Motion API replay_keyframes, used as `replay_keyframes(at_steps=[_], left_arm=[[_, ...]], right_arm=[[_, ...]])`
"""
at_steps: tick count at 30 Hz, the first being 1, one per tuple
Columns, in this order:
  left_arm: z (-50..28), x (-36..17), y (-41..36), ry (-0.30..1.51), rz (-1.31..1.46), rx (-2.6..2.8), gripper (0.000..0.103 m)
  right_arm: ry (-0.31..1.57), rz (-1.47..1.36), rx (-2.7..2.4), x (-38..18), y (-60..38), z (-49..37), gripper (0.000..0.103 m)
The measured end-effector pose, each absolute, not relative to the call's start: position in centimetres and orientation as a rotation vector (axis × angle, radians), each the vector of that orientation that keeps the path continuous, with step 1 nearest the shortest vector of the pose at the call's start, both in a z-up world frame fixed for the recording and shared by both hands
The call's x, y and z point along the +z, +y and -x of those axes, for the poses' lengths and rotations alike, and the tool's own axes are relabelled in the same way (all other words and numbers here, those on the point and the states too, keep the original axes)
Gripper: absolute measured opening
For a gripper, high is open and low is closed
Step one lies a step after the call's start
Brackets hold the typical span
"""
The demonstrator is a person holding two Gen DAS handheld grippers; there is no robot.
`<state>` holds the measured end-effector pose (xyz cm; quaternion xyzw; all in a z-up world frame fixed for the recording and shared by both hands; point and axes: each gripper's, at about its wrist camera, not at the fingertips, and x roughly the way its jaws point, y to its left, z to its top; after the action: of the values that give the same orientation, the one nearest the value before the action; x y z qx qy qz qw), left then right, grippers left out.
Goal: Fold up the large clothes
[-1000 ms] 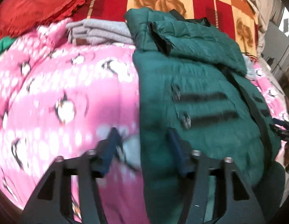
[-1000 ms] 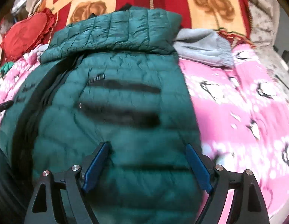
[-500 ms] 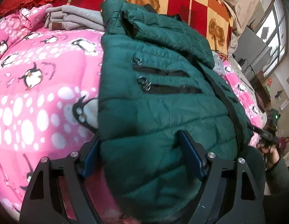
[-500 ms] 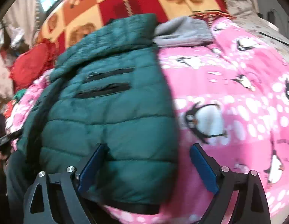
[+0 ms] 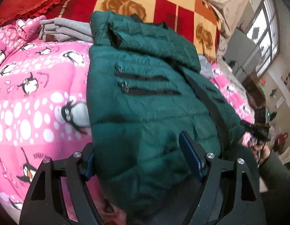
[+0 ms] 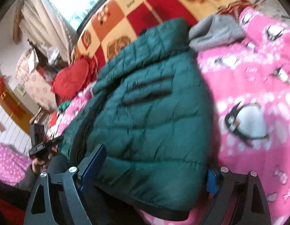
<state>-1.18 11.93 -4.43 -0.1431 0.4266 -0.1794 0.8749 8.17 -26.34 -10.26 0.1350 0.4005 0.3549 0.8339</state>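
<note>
A dark green quilted jacket (image 5: pixel 145 97) lies on a pink penguin blanket (image 5: pixel 32 97), sleeves folded in, collar toward the far side. It also shows in the right wrist view (image 6: pixel 152 116). My left gripper (image 5: pixel 139 159) is open, its jaws straddling the jacket's near hem at its left corner. My right gripper (image 6: pixel 154 168) is open, its jaws straddling the hem at the right corner. The hem bulges up between both pairs of fingers.
A folded grey garment (image 5: pixel 64 30) lies beyond the jacket, also in the right wrist view (image 6: pixel 216 31). A red frilled cushion (image 6: pixel 73 76) and a red-and-yellow rose blanket (image 5: pixel 163 3) sit at the back. Furniture and a window (image 5: pixel 264 33) stand to the right.
Both grippers have dropped toward the jacket's near hem and swung outward to its two corners. The hem now sits between each pair of open fingers.
</note>
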Motion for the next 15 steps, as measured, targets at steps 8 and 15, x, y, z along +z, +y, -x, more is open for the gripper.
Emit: replay_keyframes(at_steps=[8,15], left_arm=[[0.8,-4.7,12.1,0.876,0.319,-0.342,0.045],[1.7,-5.7,11.7,0.909,0.274,-0.296,0.037]], right_arm=[[0.796,-0.223,0.713,-10.0,-25.5,-9.3,0.054],[0.810,-0.119,0.614,-10.9,-24.5,-8.9,0.053]])
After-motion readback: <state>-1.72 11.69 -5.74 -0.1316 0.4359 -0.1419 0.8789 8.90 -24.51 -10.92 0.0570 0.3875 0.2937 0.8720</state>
